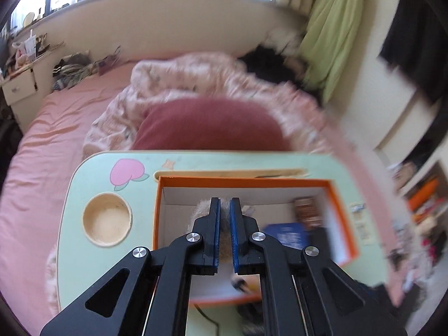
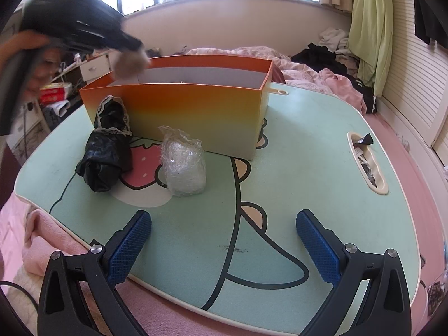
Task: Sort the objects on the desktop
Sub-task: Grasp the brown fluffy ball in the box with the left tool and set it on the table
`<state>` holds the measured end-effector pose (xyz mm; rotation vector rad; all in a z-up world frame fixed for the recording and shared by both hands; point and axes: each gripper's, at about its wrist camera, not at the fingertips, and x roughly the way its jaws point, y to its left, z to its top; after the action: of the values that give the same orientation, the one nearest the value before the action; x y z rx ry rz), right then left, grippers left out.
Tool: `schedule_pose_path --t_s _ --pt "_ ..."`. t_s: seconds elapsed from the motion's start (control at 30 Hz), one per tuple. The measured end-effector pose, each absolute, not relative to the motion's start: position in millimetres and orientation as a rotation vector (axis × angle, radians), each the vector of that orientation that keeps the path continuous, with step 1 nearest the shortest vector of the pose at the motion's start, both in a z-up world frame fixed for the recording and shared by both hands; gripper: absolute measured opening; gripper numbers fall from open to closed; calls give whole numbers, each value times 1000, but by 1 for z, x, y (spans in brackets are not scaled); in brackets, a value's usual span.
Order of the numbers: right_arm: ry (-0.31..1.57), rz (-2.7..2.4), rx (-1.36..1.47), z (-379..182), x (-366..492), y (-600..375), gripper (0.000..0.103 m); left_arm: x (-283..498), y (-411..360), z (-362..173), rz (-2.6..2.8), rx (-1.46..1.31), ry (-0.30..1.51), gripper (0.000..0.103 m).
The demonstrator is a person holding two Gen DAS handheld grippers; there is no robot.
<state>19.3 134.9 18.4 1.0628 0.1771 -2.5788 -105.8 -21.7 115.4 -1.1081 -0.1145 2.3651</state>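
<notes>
Your left gripper is closed on a grey-brown fluffy item, which shows as a tuft of fur between the blue pads in the left wrist view. From the right wrist view, that item hangs directly over the far-left corner of the orange box, at rim height and not yet inside. The drop therefore lies straight below the left gripper; in my judgement no sideways travel is needed, only a release or a short descent.

Your right gripper stands wide open and empty, low over the near edge of the worktop. Two items remain ahead of it and to its left: a clear plastic bundle, upright just beside the box's near wall, and a black bag with lace trim further left, its long axis running near to far, leaning against the box. The right gripper is the nearer one to both.
</notes>
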Motion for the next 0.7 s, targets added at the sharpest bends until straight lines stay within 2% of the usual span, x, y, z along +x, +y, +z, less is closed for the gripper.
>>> schedule_pose_path --t_s 0.17,0.27,0.4,0.53,0.57,0.63,0.67,0.7 --pt "177 -2578 1062 18 19 136 103 -61 -52 142 2332 -956 -209 7" --pt "177 -2578 1063 18 19 135 103 -36 -64 138 2284 -917 -213 7" --pt "177 -2579 1062 18 19 136 103 -19 -69 96 2317 -996 -133 7" --pt "181 -2577 1060 19 20 135 103 -33 -58 49 2252 -1100 -206 10" --pt "181 -2577 1060 19 20 135 103 -36 -55 45 2244 -1090 -245 13" --pt "179 -2575 1058 18 20 136 103 -32 -52 46 2223 -1043 -298 34" --pt "178 -2574 1058 18 19 136 103 -27 -53 51 2227 -1005 -315 41" --pt "178 -2574 1057 18 19 136 103 -19 -54 55 2240 -970 -310 58"
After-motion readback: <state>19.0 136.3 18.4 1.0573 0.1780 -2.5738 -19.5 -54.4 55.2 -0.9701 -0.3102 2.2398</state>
